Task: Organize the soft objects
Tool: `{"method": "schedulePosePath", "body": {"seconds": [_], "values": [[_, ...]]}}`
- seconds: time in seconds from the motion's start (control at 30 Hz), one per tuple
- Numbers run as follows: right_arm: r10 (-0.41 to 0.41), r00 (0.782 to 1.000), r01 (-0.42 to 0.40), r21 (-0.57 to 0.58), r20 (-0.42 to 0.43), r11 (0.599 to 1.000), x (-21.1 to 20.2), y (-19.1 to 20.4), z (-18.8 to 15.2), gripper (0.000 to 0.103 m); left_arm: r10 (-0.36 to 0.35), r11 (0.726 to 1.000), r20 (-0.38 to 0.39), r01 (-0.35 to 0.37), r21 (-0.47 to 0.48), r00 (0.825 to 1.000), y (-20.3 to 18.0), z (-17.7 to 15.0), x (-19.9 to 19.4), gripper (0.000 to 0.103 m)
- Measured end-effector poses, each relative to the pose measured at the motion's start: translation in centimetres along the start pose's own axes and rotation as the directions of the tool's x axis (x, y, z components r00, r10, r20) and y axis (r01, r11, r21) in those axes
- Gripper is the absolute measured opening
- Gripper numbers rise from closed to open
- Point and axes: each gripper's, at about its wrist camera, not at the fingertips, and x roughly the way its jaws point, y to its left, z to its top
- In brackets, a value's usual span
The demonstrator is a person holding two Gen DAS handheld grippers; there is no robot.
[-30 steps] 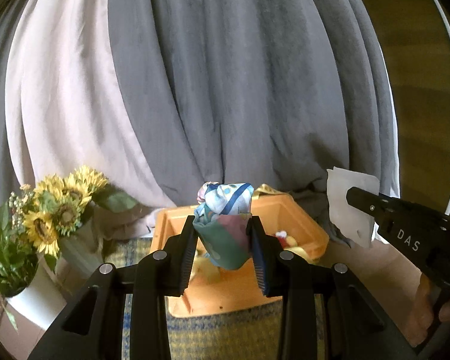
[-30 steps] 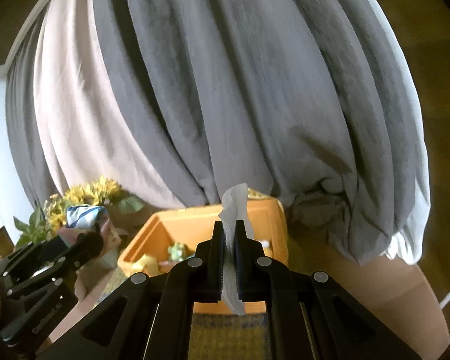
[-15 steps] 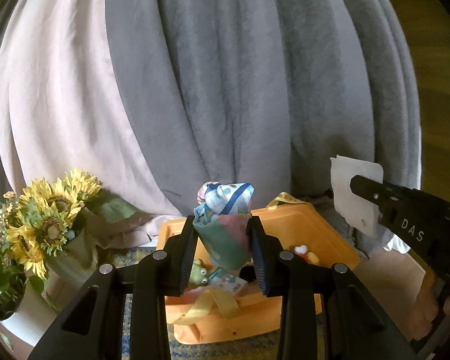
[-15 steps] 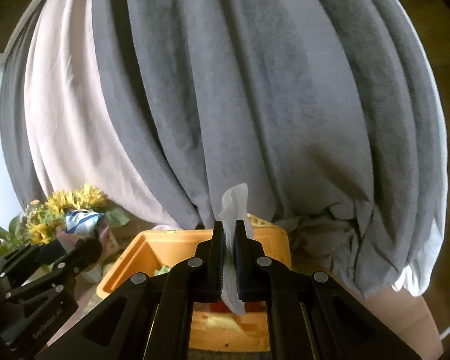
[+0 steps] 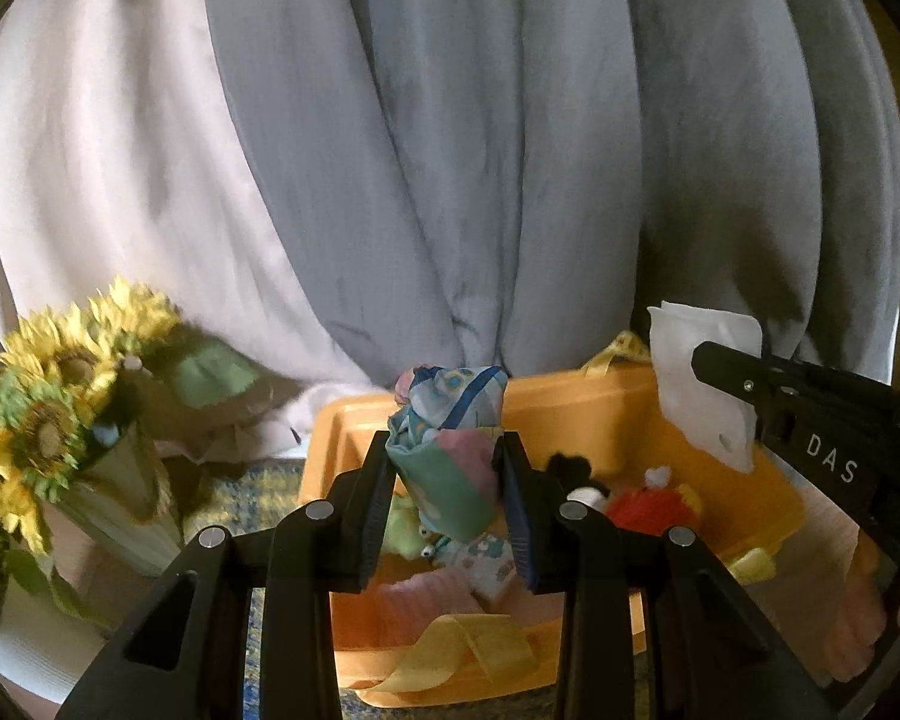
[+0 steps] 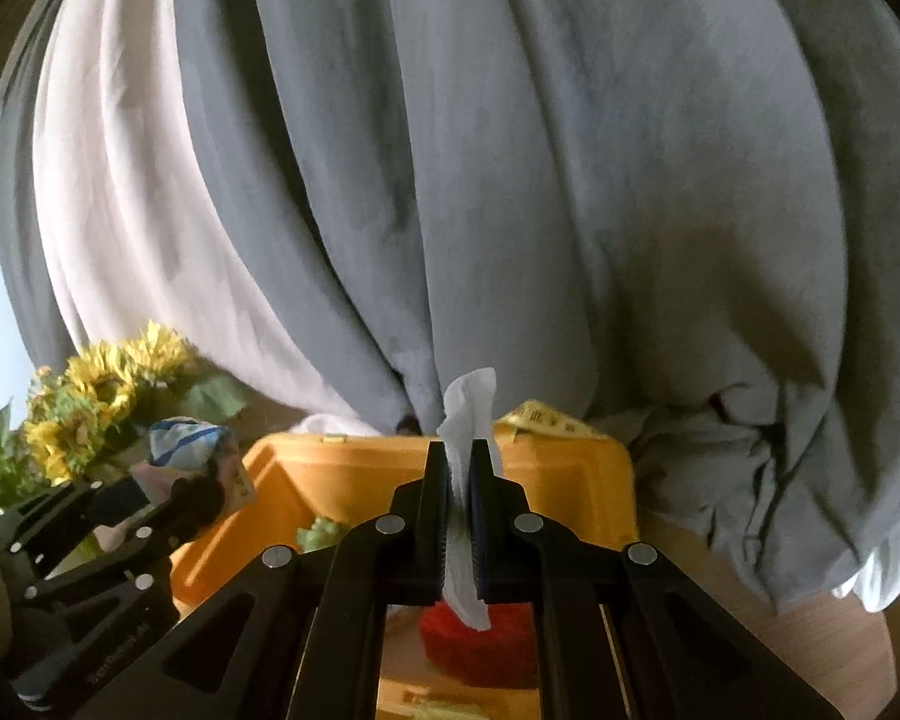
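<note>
Two hand-held grippers over an orange bin of soft toys. We hold a bunched patterned cloth between the pads of the left gripper, its jaws narrowed onto the bundle; it hangs above the bin's near-left quarter. The right gripper is pinched fully together on a thin white tissue, which in the left view sits at 3 o'clock from the cloth, over the bin's right wall. Risks, as we judge them: the tissue, light and limp, may cling to a pad on release or drift past the right wall onto the table; the cloth may unfurl and drape over the bin's rim; the sunflower vase, at 9 o'clock, stands near enough for a sideways swing to tip it.
</note>
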Motion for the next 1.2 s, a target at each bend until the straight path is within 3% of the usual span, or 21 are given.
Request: {"method": "schedulePosePath", "body": {"seconds": [0.43, 0.5, 0.57, 0.63, 0.83, 0.97, 1.2], "values": [[0.078, 0.980, -0.068, 0.061, -0.186, 0.996, 5.9, -0.2, -2.0, 0.008, 0.004, 0.998, -0.109, 0.002, 0.061, 0.994, -0.7, -2.0, 4.6, 0.039], [0.085, 0.978, -0.075, 0.063, -0.190, 0.995, 6.1, -0.2, -2.0, 0.014, 0.007, 0.998, -0.108, -0.001, 0.062, 0.994, -0.6, -1.9, 4.7, 0.048], [0.097, 0.978, -0.087, 0.061, -0.187, 0.994, 6.1, 0.0, -2.0, 0.038, 0.015, 0.998, -0.106, -0.009, 0.060, 0.994, -0.4, -1.8, 4.7, 0.054], [0.077, 0.982, -0.070, 0.050, -0.170, 0.996, 5.9, 0.0, -1.9, 0.049, 0.032, 0.998, -0.102, -0.026, 0.053, 0.994, -0.1, -1.7, 4.5, 0.055], [0.008, 0.989, -0.005, 0.024, -0.145, 1.000, 4.9, -0.2, -1.8, 0.059, 0.079, 0.997, -0.087, -0.078, 0.019, 0.993, 1.2, -1.5, 2.8, 0.062], [-0.005, 0.990, 0.007, 0.010, -0.138, 1.000, 3.7, 0.0, -1.9, 0.060, 0.118, 0.993, -0.066, -0.118, -0.008, 0.991, 2.1, -1.4, 0.7, 0.067], [-0.061, 0.993, 0.059, -0.024, -0.103, 0.998, 0.0, 1.1, -2.7, 0.069, 0.178, 0.983, -0.034, -0.179, -0.036, 0.983, 3.0, -1.9, -3.5, 0.074]]}}
